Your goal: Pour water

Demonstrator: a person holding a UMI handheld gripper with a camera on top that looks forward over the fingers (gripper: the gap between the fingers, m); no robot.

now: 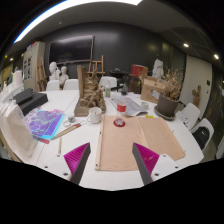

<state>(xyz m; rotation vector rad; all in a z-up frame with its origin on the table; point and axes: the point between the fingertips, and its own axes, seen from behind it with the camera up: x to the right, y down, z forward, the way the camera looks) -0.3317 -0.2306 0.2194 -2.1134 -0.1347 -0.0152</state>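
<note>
Cardboard sheet (128, 142) flat on white table (185, 165), just ahead of gripper (111, 163). Fingers spread, pinching nothing. White cup (95, 115) at 12 o'clock beyond the sheet, likely the pouring vessel; water source not identifiable. Approach step, judging so; next needs reaching forward to grasp.

Your gripper (113, 163) fingers stand open, nothing btwn them, above a brown board (130, 138) on the white table (60, 160). White cup (95, 115) at 11 o'clock, tape roll (119, 122) at 12.
</note>
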